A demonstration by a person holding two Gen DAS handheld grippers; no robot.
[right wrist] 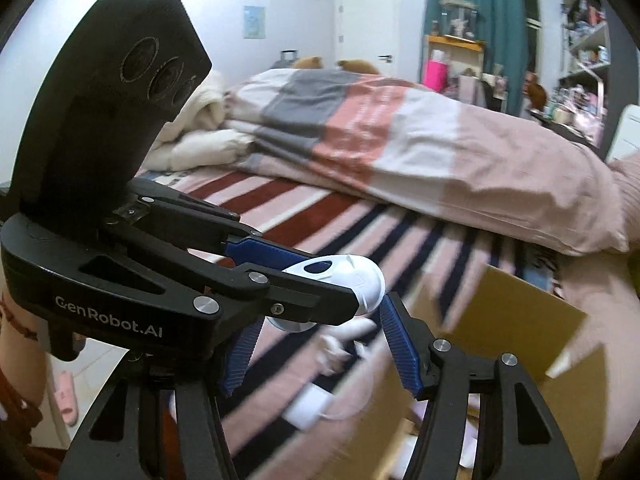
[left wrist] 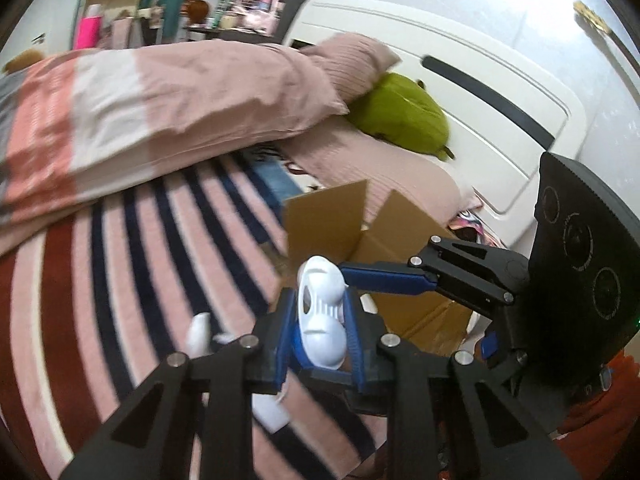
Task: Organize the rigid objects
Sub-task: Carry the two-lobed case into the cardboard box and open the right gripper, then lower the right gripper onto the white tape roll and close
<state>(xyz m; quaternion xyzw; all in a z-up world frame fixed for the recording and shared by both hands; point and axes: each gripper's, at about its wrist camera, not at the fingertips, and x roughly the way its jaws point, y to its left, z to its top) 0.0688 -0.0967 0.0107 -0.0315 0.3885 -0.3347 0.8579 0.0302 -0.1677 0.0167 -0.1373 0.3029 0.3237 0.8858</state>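
My left gripper [left wrist: 320, 320] is shut on a white plastic figure [left wrist: 322, 316], holding it above the striped bed. The same figure shows in the right wrist view [right wrist: 352, 276], pinched at the left gripper's tips. My right gripper [right wrist: 316, 348] is open and empty, its blue fingers [right wrist: 400, 344] spread just below the held figure; it also shows in the left wrist view [left wrist: 384, 280] reaching in from the right. An open cardboard box [left wrist: 384, 236] stands on the bed just beyond both grippers, also seen at the right in the right wrist view [right wrist: 520, 320].
Other white plastic pieces [left wrist: 200, 334] lie on the striped blanket [left wrist: 120, 272] below the grippers. A folded pink duvet [left wrist: 160, 100], a pillow and a green plush [left wrist: 400, 116] lie beyond. A white headboard [left wrist: 500, 92] stands behind the box.
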